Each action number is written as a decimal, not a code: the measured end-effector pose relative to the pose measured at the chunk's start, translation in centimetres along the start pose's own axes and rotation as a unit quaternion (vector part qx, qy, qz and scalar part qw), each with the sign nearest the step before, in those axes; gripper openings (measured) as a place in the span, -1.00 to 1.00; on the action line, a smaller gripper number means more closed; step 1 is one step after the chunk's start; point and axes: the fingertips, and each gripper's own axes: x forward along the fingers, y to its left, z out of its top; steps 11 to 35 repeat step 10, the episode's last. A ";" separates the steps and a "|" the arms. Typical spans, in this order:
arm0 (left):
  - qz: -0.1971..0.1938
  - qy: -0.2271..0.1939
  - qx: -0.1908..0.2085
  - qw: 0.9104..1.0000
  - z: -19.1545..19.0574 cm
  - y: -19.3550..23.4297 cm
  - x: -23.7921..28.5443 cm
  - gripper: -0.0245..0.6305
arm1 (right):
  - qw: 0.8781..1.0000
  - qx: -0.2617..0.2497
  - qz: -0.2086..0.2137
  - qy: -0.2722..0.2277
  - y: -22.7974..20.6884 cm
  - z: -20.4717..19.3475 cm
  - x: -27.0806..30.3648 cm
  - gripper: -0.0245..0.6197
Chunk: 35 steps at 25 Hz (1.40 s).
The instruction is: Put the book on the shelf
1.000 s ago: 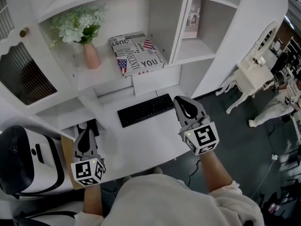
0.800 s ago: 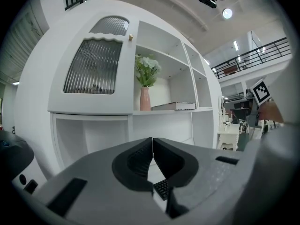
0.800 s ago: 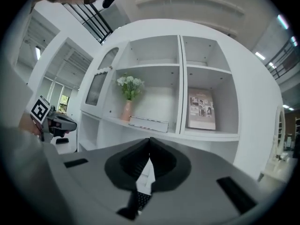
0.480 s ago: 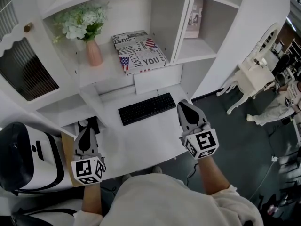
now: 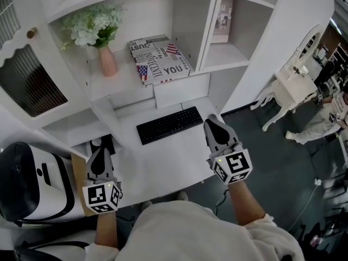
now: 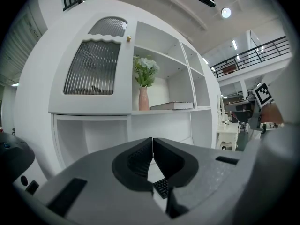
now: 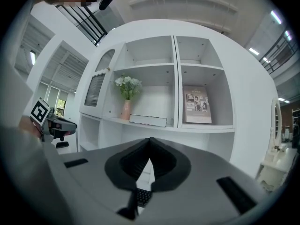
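The book (image 5: 159, 59), its cover printed with newspaper text and flags, lies flat on the white shelf (image 5: 122, 88) to the right of a pink vase of white flowers (image 5: 106, 63). It shows edge-on as the book (image 6: 171, 106) in the left gripper view and as the book (image 7: 147, 120) in the right gripper view. My left gripper (image 5: 99, 157) hangs shut and empty over the desk's left front. My right gripper (image 5: 213, 125) is shut and empty over the desk's right front, near the keyboard. Both stay well short of the shelf.
A black keyboard (image 5: 169, 125) lies on the white desk (image 5: 163, 162). A second book (image 5: 223, 19) stands upright in the right compartment. A white and black headset (image 5: 32, 185) sits at the left. A white chair (image 5: 293, 86) stands on the dark floor at the right.
My right gripper has sunk a little toward the desk's front edge. The left gripper and the book have stayed put.
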 end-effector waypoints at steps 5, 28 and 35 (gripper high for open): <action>0.000 0.000 -0.001 1.000 -0.1 0.0 -0.1 -0.90 | 1.000 0.002 0.004 0.003 0.2 -0.3 0.1 -0.92; 0.000 0.002 -0.001 1.000 -0.1 0.0 -0.2 -0.90 | 1.000 0.000 0.010 0.005 0.5 -0.2 0.0 -0.92; 0.000 0.002 -0.001 1.000 -0.1 0.0 -0.2 -0.90 | 1.000 0.000 0.010 0.005 0.5 -0.2 0.0 -0.92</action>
